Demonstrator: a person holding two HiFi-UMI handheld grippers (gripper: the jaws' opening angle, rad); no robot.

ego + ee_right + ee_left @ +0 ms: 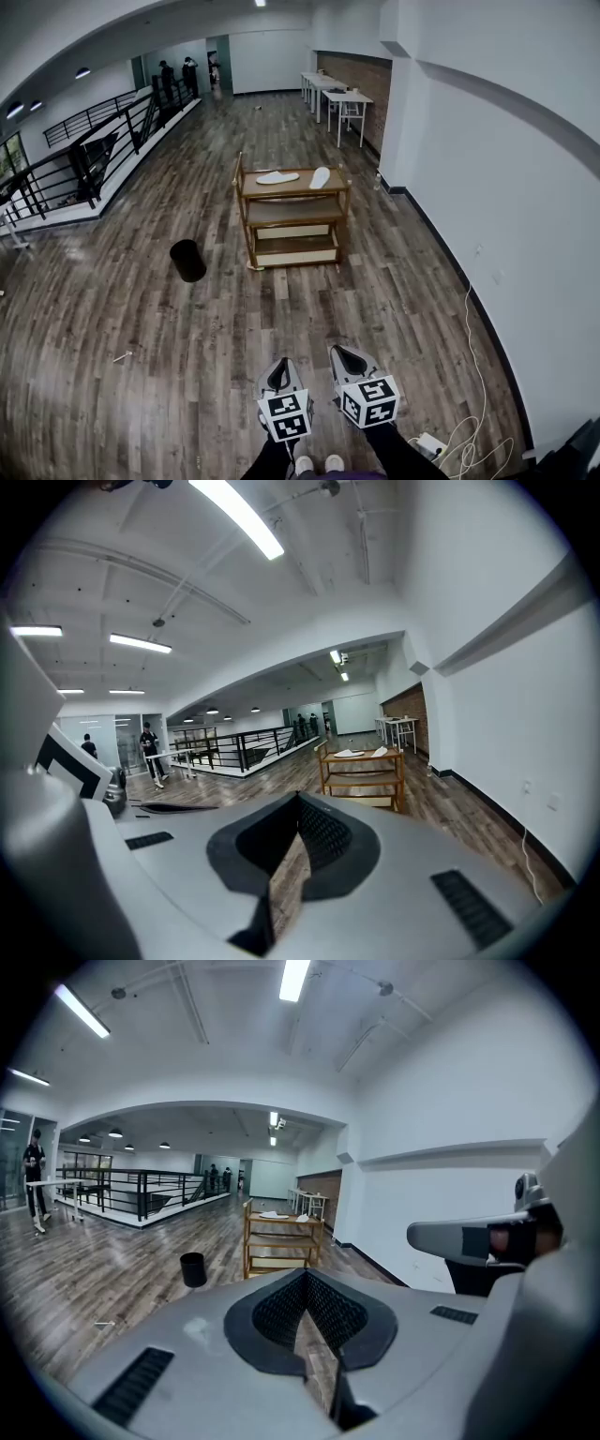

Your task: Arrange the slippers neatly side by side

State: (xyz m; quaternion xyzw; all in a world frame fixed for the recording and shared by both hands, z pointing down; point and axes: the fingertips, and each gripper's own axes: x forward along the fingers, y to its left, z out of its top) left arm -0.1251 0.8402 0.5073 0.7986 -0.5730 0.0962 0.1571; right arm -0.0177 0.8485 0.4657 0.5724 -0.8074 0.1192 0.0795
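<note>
- I see black-and-white square markers on the left gripper's cube (285, 415) and on the right gripper's cube (369, 400); they carry patterns only.
- Left gripper (279, 367): bottom centre of the head view. Its own view shows the jaws brought together at the tips, with nothing between them.
- Right gripper (349, 356): just beside the left one. Jaws together, nothing clamped.
- Wooden rack (300, 186): three tiers, upper centre of the head view, well apart from both grippers.
- Top tier holds the two white slippers. The left slipper (277, 176) lies crosswise; the right slipper (321, 177) lies angled toward the rack's far right corner. They are apart and not parallel.
- Black bin (187, 260): upright on the floor, left of the rack. I cannot make out its contents.
- White cable (478, 375): along the wall, lower right.
</note>
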